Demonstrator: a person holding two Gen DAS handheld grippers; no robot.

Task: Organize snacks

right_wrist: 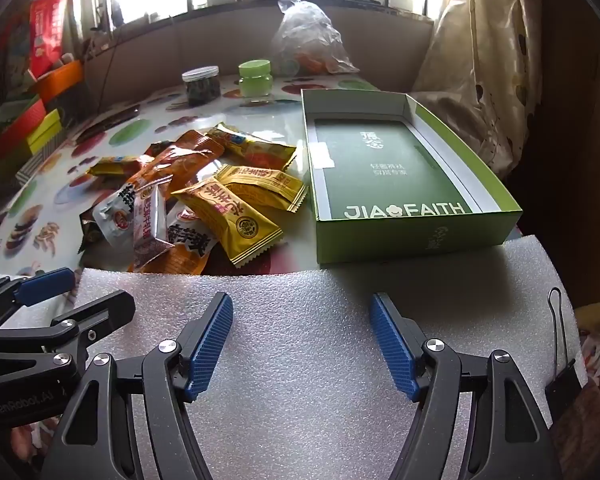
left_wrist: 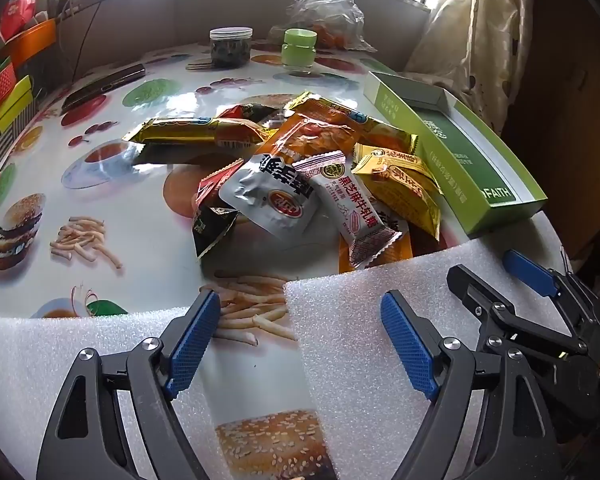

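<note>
Both claws, left gripper and right gripper, stand apart, empty. Snack packets, centre-left of frame, look light, slippery, crinkly; pinch by the sealed edge, w/ soft squeeze.

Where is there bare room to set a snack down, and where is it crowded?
Free: the green box, nothing inside it; the white foam sheet under both open hand-held grippers; the tablecloth between the snack pile and the phone. Crowded: the pile itself, reaching almost to the box, and the far edge with the two jars.
</note>
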